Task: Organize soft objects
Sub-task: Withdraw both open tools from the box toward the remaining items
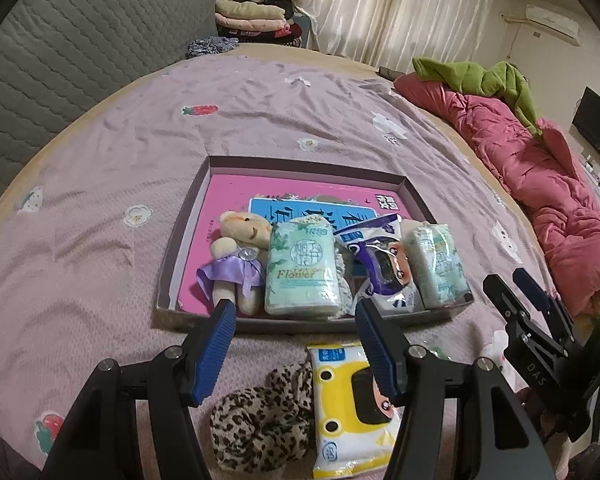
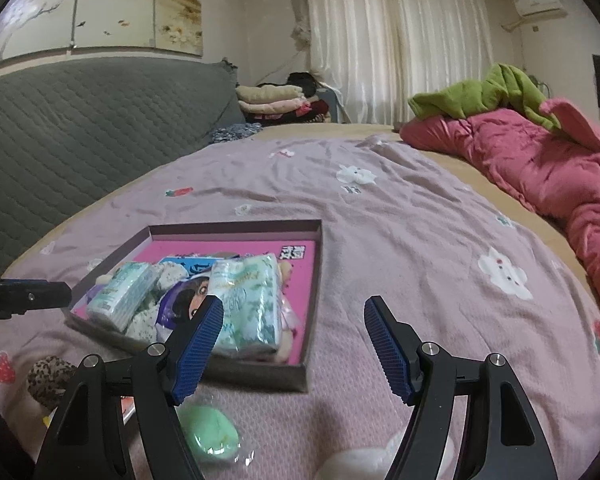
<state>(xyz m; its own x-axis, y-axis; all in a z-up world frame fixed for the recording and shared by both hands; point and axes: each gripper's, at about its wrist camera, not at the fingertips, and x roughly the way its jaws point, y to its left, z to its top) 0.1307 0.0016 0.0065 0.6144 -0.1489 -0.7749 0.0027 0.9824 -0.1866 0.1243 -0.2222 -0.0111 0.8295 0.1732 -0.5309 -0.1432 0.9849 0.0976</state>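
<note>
Jaws of the left gripper (image 1: 296, 312) and right gripper (image 2: 294, 316) stand apart, empty. Nearest lie a leopard-print cloth (image 1: 260, 420), yellow wipes pack (image 1: 352, 408) and green pouch (image 2: 212, 432). Beyond, the tray (image 1: 172, 264) holds a plush bear (image 1: 240, 252) and tissue packs (image 1: 300, 276).

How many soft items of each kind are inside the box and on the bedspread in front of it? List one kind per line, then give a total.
Green tissue packs in the box: 2
Wet-wipe packs: 2, purple in the box, yellow on the bedspread
Plush bear in purple dress: 1
Leopard-print cloth: 1
Green round wrapped item: 1
Total: 7
</note>
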